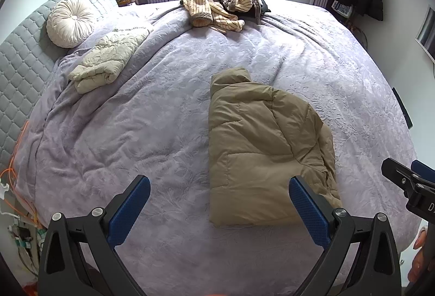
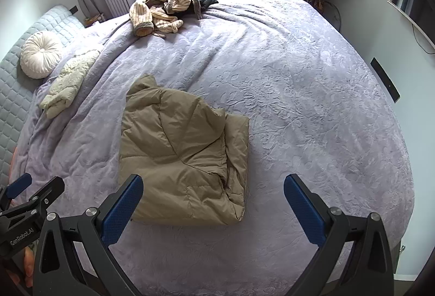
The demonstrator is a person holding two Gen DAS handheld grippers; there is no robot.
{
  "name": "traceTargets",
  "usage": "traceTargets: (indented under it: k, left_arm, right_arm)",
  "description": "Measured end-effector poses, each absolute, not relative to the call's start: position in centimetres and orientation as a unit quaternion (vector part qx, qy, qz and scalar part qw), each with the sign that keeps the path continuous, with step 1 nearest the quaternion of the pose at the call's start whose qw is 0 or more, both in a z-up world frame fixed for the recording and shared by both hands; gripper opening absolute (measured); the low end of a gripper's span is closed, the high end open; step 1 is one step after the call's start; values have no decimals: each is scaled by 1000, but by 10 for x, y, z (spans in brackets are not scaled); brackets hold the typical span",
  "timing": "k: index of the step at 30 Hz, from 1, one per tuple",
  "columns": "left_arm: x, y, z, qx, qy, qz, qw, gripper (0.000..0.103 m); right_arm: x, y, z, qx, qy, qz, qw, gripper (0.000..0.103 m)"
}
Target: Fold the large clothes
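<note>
A: Item one, the tan jacket (image 1: 261, 149). Status?

B: Partly folded, by my reading. It lies flat on the bed (image 1: 163, 133), doubled lengthwise into a rough rectangle, collar at the far end, hem nearest the jaws. One more fold across looks left to do.

A: Condition?

B: Puffy, quilted, matte. The top layer sits slanted, so a strip of the layer beneath shows along its right edge. The left edge is straight.

A: Position against the tools?

B: Ahead of both. The left gripper (image 1: 220, 203) has the hem between its fingers' line of sight, toward its right finger. The right gripper (image 2: 213, 201) has it toward its left finger. Neither touches it.

A: Jaws?

B: Both spread wide, holding nothing.

A: Remaining stock?

B: A cream jacket (image 1: 106, 62), folded, far off to the left by the round cushion (image 1: 70, 21). A striped pile (image 1: 217, 2), unfolded, at the far edge, apparently still waiting.
</note>
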State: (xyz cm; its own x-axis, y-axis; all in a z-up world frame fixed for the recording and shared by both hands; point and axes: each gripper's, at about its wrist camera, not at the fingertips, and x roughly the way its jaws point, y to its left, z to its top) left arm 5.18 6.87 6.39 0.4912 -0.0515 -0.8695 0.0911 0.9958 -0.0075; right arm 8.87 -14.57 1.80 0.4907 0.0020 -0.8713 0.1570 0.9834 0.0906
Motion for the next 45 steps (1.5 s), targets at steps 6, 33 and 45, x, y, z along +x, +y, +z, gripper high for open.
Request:
traceTargets:
  k: [6,33,45]
  left_arm:
    - [52,68,63,17,505,-40,862,102]
    - [52,69,60,15,509,-40,859,102]
    - [52,69,60,15,509,-40,860,102]
  right_arm:
    - [89,-146,18,79,502,-44,860,103]
    - [86,-151,18,79,506,-46,858,103]
    - [87,-154,19,78,507,-44,857,103]
